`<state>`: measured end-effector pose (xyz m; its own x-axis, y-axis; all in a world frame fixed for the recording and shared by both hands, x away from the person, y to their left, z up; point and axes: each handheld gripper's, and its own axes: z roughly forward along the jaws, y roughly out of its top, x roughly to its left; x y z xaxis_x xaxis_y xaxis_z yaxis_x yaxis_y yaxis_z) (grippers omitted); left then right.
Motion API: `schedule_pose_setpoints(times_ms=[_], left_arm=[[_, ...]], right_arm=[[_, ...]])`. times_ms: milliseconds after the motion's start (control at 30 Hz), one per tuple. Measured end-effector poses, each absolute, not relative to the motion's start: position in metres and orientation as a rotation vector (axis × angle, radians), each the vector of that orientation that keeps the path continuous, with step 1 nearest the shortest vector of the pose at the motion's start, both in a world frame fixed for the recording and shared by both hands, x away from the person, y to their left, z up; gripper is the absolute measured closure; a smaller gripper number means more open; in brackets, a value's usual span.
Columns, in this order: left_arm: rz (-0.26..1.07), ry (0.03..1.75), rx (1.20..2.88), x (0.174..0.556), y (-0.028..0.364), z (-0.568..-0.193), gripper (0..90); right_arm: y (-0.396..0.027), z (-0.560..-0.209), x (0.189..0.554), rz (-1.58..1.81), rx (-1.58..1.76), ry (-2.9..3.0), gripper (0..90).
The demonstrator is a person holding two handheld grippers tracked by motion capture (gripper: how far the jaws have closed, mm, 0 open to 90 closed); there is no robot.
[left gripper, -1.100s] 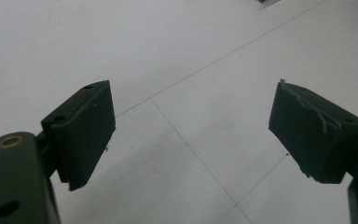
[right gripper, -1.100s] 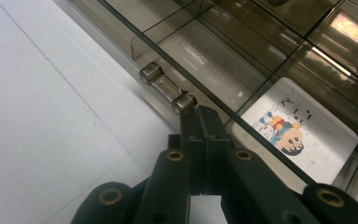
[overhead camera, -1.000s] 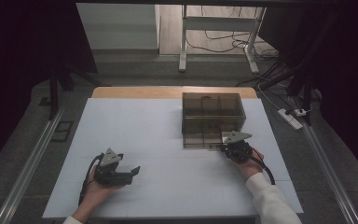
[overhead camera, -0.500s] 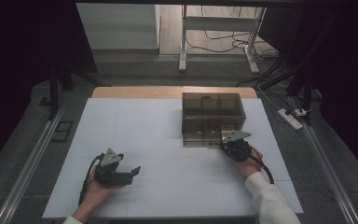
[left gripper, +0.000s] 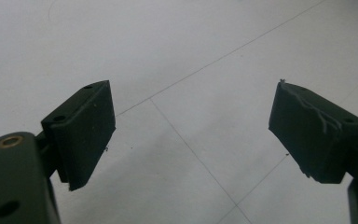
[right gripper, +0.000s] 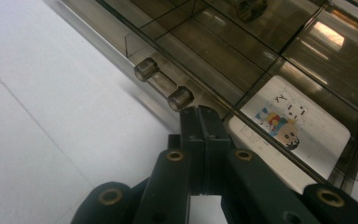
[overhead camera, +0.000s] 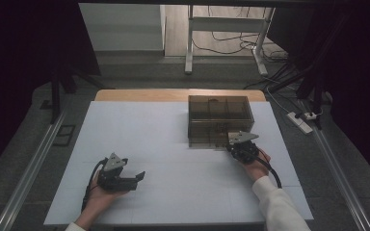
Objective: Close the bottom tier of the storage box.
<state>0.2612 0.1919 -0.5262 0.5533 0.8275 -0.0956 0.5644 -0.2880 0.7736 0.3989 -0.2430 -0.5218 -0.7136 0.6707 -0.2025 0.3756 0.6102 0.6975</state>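
A: What's the biggest thing there?
B: The table (overhead camera: 139, 125), covered by a white sheet ruled with thin lines. At about one o'clock from its middle stands a smoky transparent plastic drawer box (overhead camera: 220, 120), divided into compartments.

A: What's inside the box?
B: In the right gripper view, a white card with a small cartoon figure (right gripper: 292, 126) lies under the tinted top, at about two o'clock from the jaw tips. On the near front of the box, a clear bar handle with two round posts (right gripper: 164, 86) sticks out toward the table.

A: Where's the right gripper?
B: The right gripper (overhead camera: 241, 144) sits at the box's near edge, at about five o'clock from the box's middle. Its jaws are pressed flat together with nothing between them, their tips just beside the handle's nearer post; I can't tell whether they touch it.

A: And the left gripper?
B: The left gripper (overhead camera: 136, 177) lies at about seven o'clock on the table, well apart from the box. Its jaws stand wide apart over bare white sheet, holding nothing.
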Motion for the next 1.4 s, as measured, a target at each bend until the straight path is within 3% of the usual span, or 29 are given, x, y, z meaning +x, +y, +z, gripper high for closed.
schedule_pose_setpoints(times_ms=[1400], left_arm=[[0.413, 1.124, 1.988, 0.262, 0.192, -0.527, 14.6]], right_arm=[[-0.232, -0.527, 0.428, 0.907, 0.885, 2.272, 89.3]])
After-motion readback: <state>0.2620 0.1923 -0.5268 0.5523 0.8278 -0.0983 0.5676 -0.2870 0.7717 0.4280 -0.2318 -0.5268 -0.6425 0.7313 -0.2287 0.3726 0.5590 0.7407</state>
